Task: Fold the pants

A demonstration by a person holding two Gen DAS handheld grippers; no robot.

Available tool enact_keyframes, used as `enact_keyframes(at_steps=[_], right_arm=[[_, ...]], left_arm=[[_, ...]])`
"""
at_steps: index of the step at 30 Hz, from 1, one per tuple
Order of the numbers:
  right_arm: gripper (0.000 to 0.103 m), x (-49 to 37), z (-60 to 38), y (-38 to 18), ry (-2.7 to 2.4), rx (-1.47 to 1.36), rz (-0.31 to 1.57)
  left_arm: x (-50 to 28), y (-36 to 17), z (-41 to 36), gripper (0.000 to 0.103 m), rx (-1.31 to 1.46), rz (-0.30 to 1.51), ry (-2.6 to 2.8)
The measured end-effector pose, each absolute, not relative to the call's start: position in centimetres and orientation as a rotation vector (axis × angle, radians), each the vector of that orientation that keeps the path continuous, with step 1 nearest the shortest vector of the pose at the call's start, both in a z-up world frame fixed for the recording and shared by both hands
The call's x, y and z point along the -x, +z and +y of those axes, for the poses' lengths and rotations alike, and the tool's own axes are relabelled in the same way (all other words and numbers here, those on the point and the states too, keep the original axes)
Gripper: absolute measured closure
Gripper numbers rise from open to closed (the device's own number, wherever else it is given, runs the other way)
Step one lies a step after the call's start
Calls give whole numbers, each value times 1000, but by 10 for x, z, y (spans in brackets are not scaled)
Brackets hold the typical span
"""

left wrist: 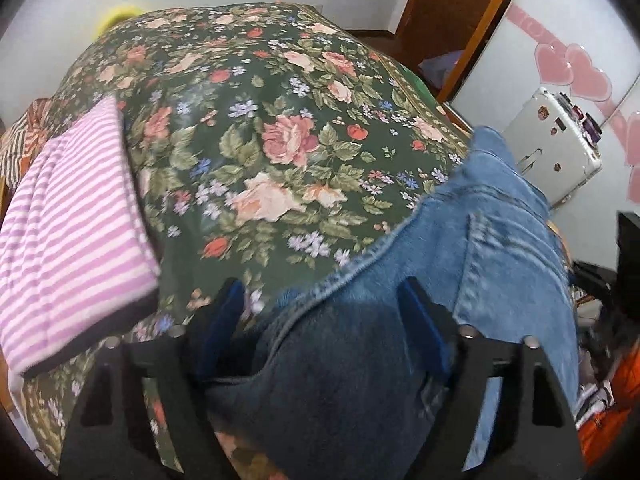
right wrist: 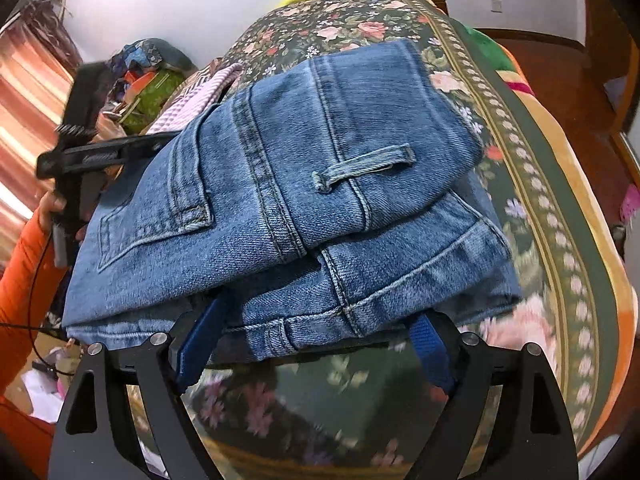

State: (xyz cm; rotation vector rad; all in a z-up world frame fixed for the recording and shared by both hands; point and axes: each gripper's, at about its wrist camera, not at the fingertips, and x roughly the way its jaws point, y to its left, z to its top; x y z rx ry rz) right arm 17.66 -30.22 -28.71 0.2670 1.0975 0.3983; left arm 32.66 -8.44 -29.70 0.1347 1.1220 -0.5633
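The blue denim pants [right wrist: 288, 184] are folded into a thick bundle over the bed with a green floral cover [right wrist: 532, 184]. In the right wrist view my right gripper [right wrist: 316, 344] has its jaws wide apart, with the bundle's near edge lying between its blue pads [right wrist: 196, 348]. The left gripper [right wrist: 116, 152] shows at the bundle's far left side, held by a hand in an orange sleeve. In the left wrist view the left gripper [left wrist: 320, 312] stands wide apart, the denim [left wrist: 460, 248] lying between its blue pads [left wrist: 420, 316].
A folded pink-and-white striped garment [left wrist: 68, 232] lies on the bed's left part. A white suitcase [left wrist: 556, 140] stands beside the bed. A brown door [left wrist: 452, 20] is behind. Clutter and clothes [right wrist: 148, 80] lie off the bed's far side.
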Motion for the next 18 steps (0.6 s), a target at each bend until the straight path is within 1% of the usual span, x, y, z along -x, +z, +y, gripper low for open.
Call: enact_keyframes(at_steps=[7, 13, 18], right_arm=[[19, -227, -293, -285, 427, -148, 1059], [20, -260, -278, -287, 475, -83, 1053], [21, -247, -295, -280, 465, -96, 1081]], left_arm=[[-298, -292, -49, 40, -79, 1127, -498], [-270, -292, -33, 45, 47, 1111, -421], [-248, -294, -26, 45, 143, 1071, -412]])
